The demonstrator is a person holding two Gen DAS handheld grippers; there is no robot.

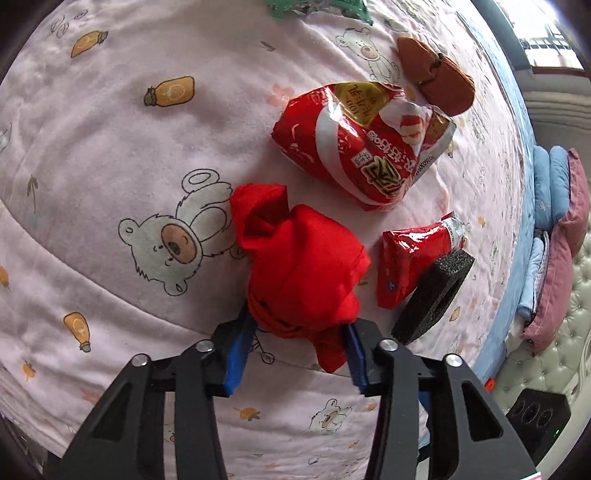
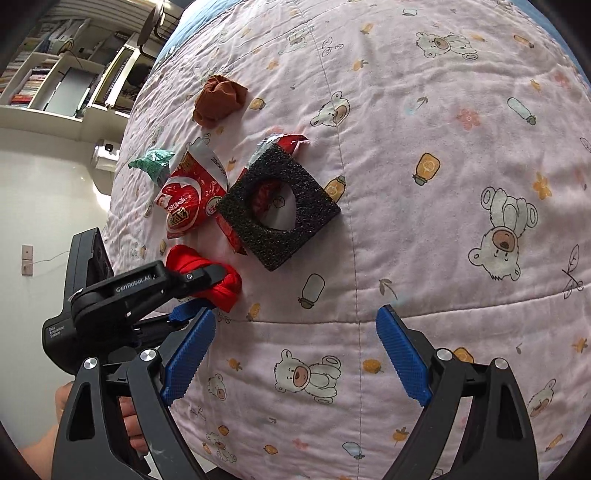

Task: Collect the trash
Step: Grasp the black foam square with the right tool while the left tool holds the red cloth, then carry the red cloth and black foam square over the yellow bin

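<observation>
Left gripper (image 1: 295, 332): blue-padded jaws clamped on a bunched bright red cloth (image 1: 299, 266), which bulges out ahead of the pads with a loose tail hanging between them. In the right wrist view the same gripper (image 2: 207, 291) comes in from the left, the red cloth (image 2: 207, 273) pinched at its tip, close over the bed.

Right gripper (image 2: 295, 354): jaws spread wide, nothing between the blue pads, only the pink quilted bedspread printed with bears and bottles (image 2: 424, 221) showing in the gap.

Just right of the held cloth: a small crumpled red foil wrapper (image 1: 410, 262), silver at its torn end. A square black foam block with a round hole through it (image 1: 432, 295) leans on the wrapper's near end, touching it. Through the hole the right wrist view shows wrapper and bedspread.

Farther on: a large crumpled red snack bag with white band and gold label (image 1: 362, 144), torn open at its far end; contents cannot be made out. Beyond it, a balled rust-brown cloth (image 1: 436, 77). At the far edge, a crumpled green wrapper (image 1: 317, 7), partly cut off.

All trash lies loose on the bedspread; no bin or bag in view.
</observation>
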